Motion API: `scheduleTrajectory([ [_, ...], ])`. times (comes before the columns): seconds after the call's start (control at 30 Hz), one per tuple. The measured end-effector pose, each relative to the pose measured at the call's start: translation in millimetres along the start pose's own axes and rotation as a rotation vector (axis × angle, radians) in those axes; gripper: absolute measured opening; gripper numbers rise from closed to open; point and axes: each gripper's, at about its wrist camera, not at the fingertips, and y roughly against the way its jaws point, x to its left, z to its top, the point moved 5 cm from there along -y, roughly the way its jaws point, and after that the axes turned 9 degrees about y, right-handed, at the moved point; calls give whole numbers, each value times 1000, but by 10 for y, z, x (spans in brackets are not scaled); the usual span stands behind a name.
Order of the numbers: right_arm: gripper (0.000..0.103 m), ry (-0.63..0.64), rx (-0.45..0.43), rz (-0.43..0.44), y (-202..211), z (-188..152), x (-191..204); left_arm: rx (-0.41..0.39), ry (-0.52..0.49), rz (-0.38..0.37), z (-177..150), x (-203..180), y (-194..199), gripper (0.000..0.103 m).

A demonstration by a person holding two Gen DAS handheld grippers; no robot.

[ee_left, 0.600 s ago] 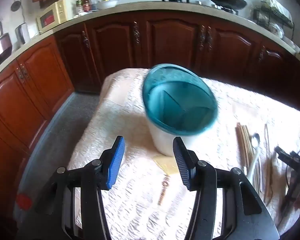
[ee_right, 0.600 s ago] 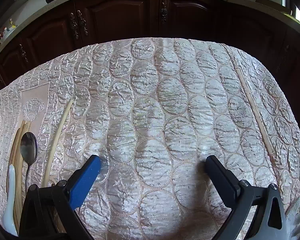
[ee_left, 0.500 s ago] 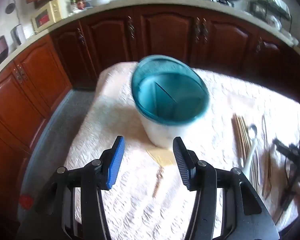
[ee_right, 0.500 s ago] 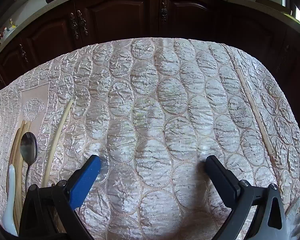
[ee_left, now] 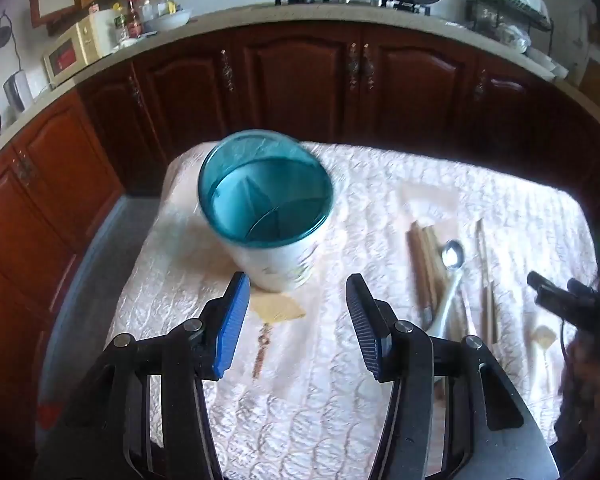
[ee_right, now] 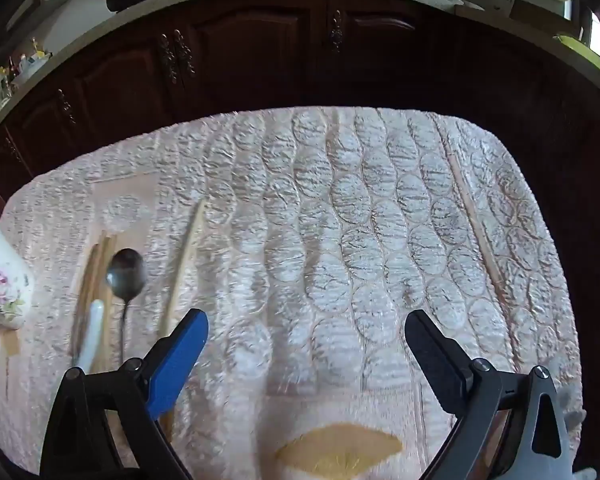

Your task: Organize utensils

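The table [ee_left: 380,184] with its bumpy pink cloth looks further off than a moment ago in both views, so both hands have pulled back and up. That gives a wider look before the first pick; nothing is sorted yet.

The blue-rimmed holder [ee_left: 266,192] stands near the table's left edge, empty, straight ahead of the left gripper [ee_left: 296,316]. Its fingers are apart with nothing between them.

The right gripper [ee_right: 306,350] is wide open too, over bare cloth. The utensils lie nearer the table's middle: a bundle of chopsticks [ee_left: 424,256], a metal spoon [ee_right: 126,270], a white spoon handle [ee_right: 92,326] and one loose chopstick [ee_right: 186,256].

Nothing blocks the way. The spoon sits right against the chopsticks, so grabbing one may nudge the others.
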Motion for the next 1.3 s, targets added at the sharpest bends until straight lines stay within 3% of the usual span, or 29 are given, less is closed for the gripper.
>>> scheduleTrajectory([
  [0.2, 98, -16, -86, 92, 880, 116, 280, -48, -9, -44, 120, -162, 223, 50],
  [0.47, 98, 34, -207, 68, 1497, 327, 507, -114, -9, -92, 265, -307, 530, 50],
  [0.7, 98, 44, -248, 60, 1660, 397, 588, -131, -21, -111, 287, -367, 626, 50],
  [1.3, 98, 53, -260, 80, 1687, 434, 623, -138, -26, -104, 275, -406, 611, 50],
])
